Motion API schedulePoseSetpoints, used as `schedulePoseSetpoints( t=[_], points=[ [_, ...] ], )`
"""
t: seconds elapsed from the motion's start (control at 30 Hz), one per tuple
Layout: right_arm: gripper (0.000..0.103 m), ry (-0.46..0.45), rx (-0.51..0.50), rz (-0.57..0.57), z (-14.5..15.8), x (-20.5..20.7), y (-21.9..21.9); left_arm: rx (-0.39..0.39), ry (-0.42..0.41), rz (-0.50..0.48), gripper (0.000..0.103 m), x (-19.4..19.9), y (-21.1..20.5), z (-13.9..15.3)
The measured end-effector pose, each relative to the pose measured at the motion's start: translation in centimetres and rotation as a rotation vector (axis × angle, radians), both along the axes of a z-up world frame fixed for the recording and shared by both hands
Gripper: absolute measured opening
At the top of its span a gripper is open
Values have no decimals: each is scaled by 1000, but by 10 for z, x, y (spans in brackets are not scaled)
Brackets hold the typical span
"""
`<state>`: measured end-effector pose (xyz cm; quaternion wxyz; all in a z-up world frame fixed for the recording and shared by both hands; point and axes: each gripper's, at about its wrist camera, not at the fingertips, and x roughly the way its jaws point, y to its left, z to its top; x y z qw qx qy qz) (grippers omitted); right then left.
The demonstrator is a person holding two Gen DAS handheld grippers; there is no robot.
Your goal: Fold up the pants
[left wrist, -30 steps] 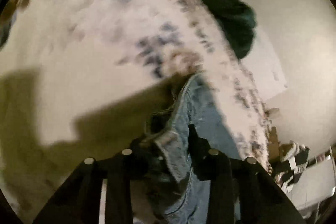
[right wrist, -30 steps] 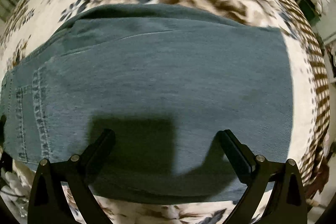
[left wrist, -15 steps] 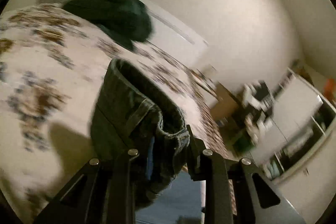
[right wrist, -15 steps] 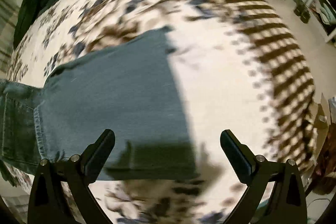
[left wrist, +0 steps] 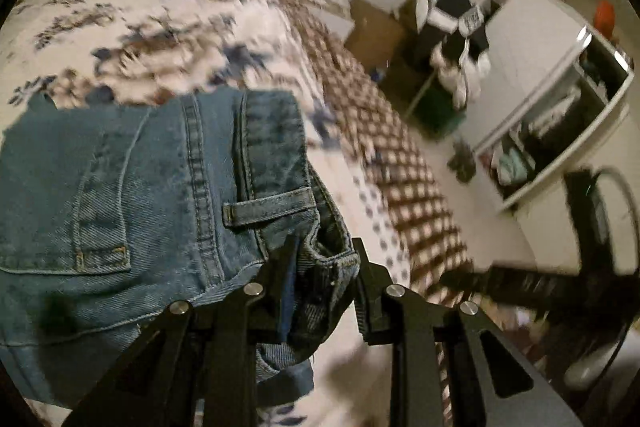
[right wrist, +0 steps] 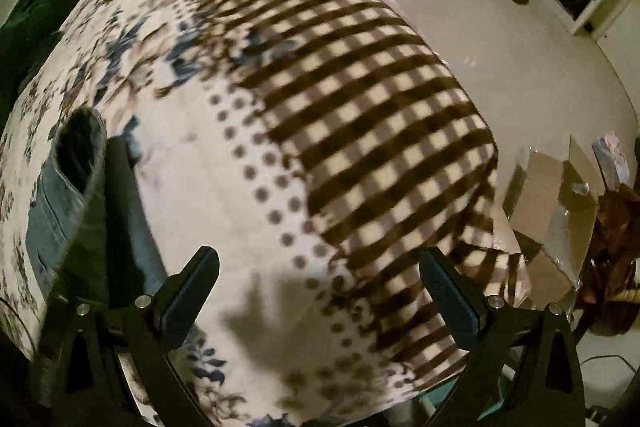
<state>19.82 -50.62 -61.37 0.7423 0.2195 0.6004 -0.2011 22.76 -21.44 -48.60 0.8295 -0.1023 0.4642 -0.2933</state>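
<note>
Left claw grips jeans over the bed

The left claw (left wrist: pixel 322 255) pinches the jeans' (left wrist: pixel 132 195) waistband above the bed (right wrist: pixel 360 131); beside the jeans, the right claw (right wrist: pixel 316 267) gapes wide, empty.

Left wrist view: close over the jeans (left wrist: pixel 132 203), facing along the fingers toward the bed's foot. Right wrist view: higher above the blanket (right wrist: pixel 360 131), facing its corner. Shared: jeans, blanket.

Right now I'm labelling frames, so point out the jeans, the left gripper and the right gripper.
jeans (left wrist: pixel 120 195), left wrist view, back pocket panel.
left gripper (left wrist: pixel 322 267), left wrist view, between fingertips clamping the waistband.
right gripper (right wrist: pixel 320 279), right wrist view, open gap between fingertips.
</note>
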Motion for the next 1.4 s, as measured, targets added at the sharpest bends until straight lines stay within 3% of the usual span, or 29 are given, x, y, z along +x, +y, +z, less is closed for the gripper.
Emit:
schedulePoseSetpoints(
  t=[0.07, 0.17, 0.2, 0.23, 0.27, 0.33, 0.4, 0.57, 0.6, 0.63, 0.7, 0.77, 0.97, 1.13, 1.3, 1.4],
  points=[
    [102, -6, 17, 3, -1, 1, -6, 33, 35, -17, 33, -2, -3, 5],
    [102, -50, 101, 31, 0, 7, -6, 20, 111, -37, 40, -13, 3, 22],
    [102, -75, 158, 46, 1, 12, -3, 21, 98, -26, 61, -17, 10, 34],
    [102, -101, 225, 68, 0, 18, 1, 11, 86, -14, 89, -18, 20, 46],
    [102, -118, 265, 84, 1, 22, 6, 2, 76, 2, 96, -17, 28, 52],
    [102, -170, 370, 157, 2, 40, 25, 16, 56, 63, 97, -10, 52, 64],
    [102, -193, 433, 221, -1, 57, 47, 82, 53, 143, 97, 1, 79, 73],
    [101, -104, 518, 277, -47, 104, 91, 262, 81, 334, 97, 30, 155, 54],
    [92, -86, 552, 268, -57, 109, 96, 274, 98, 352, 97, 36, 164, 47],
    [62, -82, 577, 263, -62, 111, 100, 286, 115, 374, 97, 40, 174, 40],
    [42, -110, 507, 251, -56, 107, 104, 295, 151, 408, 97, 50, 191, 30],
    [16, -166, 454, 269, -38, 95, 109, 287, 176, 431, 97, 60, 199, 22],
    [14, -187, 384, 170, 0, 57, 89, 184, 229, 428, 97, 100, 199, 14],
    [14, -124, 364, 87, -23, 39, 53, 169, 285, 351, 97, 142, 168, -14],
    [14, -120, 353, 92, -32, 43, 44, 285, 348, 285, 99, 173, 145, -58],
    [15, -108, 374, 73, -44, 46, 34, 232, 392, 287, 99, 177, 155, -64]
  ],
)
